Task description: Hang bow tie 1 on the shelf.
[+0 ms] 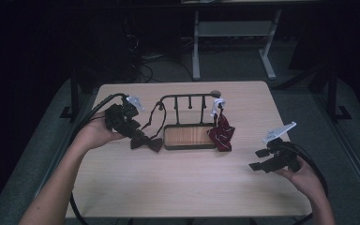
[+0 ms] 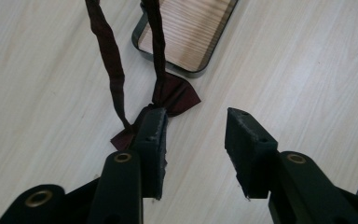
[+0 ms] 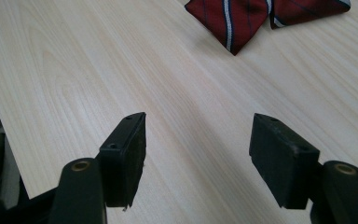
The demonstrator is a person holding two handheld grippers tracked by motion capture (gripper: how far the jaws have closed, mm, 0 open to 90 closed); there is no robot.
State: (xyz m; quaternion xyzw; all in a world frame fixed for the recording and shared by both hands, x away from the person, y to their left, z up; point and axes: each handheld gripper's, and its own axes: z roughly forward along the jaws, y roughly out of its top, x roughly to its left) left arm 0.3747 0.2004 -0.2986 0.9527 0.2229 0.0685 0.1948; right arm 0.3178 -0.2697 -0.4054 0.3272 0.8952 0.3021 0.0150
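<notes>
Two hand-held grippers are over the pale wooden table (image 1: 183,187): the right gripper (image 1: 258,160), nearest the person, has its jaws wide apart with nothing between them. Farther in, the left gripper (image 2: 193,140) is partly open and holds nothing, its one pad just beside the dark maroon bow tie (image 2: 172,95). This tie lies on the table, its strap rising to the black metal rack with a wooden base (image 1: 190,136), where a red striped bow tie (image 1: 222,131) also hangs.
</notes>
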